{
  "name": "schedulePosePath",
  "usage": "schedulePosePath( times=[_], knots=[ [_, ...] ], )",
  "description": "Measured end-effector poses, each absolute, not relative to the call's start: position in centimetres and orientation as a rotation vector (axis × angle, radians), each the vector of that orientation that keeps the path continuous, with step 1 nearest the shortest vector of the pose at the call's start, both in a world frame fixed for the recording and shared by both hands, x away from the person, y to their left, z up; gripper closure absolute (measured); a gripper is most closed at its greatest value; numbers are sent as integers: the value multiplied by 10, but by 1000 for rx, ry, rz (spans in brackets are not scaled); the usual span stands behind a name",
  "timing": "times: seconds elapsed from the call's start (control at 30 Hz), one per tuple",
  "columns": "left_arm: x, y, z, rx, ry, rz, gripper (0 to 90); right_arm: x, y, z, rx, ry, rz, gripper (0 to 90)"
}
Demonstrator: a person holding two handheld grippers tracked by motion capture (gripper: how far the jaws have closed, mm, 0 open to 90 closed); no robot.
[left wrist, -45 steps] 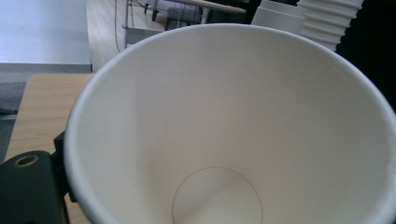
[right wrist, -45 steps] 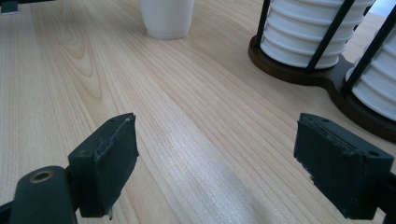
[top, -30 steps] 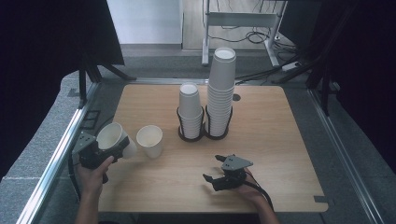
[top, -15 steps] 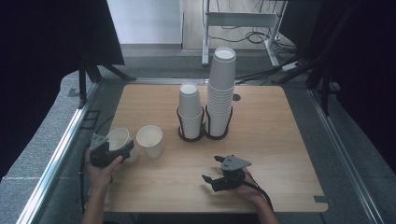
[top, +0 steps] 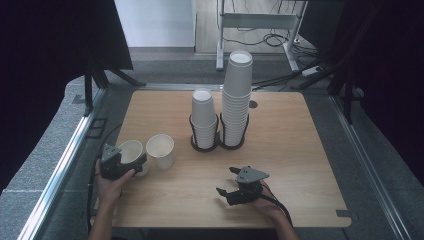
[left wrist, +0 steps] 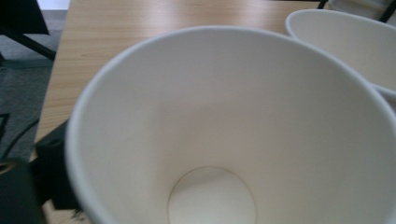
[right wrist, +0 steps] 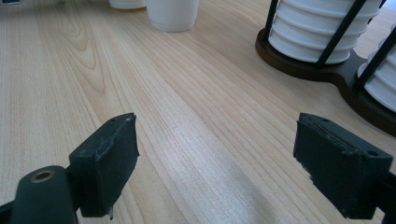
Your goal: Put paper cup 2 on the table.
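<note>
High view: a white paper cup (top: 132, 152) is seen standing upright near the left edge of the wooden desk (top: 300, 150), with the left gripper (top: 120, 164) set against its near side and the person's left hand (top: 111, 182) wrapped around the tool. The jaws of that gripper have just been opening; the cup wall is between them, and a firm pinch is no longer shown. A second paper cup (top: 161, 150) is placed just beside the first, to its right, mouth up. Farther back, at the middle of the desk, a black two-ring cup holder (top: 216, 142) is loaded with a short stack of cups (top: 204, 117) on the left and a tall stack of cups (top: 237, 97) on the right.

From the left gripper view, the held cup's empty white interior (left wrist: 219, 140) is looked straight into, and the neighbouring cup's rim (left wrist: 341, 42) is caught at the upper right.

The right gripper (top: 241, 192) is rested low over bare wood near the front edge, well apart from all cups. In the right gripper view its two black pads (right wrist: 109, 163) are held spread, with nothing between them, and the holder's base (right wrist: 308, 63) is seen ahead on the right.
</note>
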State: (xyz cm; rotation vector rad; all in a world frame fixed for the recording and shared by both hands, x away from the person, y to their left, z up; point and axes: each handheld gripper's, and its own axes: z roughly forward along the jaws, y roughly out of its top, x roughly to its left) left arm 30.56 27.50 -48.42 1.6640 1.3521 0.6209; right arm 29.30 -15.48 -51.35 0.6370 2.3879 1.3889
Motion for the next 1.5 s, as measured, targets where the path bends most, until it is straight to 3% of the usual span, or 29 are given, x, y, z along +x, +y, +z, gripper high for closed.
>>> schedulePosePath(
  times=[0.07, 0.9, 1.13, 1.5],
  knots=[
    [305, 275, -482, 1674, 1343, 624, 0, 293, -155, -513, 638, 2388, 1389, 141],
    [264, 273, -450, 1638, 1284, 692, 0, 293, -153, -513, 622, 2400, 1388, 141],
    [252, 266, -433, 1661, 1196, 695, 0, 293, -153, -513, 621, 2397, 1388, 141],
    [249, 234, -421, 1714, 1062, 595, 24, 294, -154, -512, 618, 2392, 1395, 142]
  ],
)
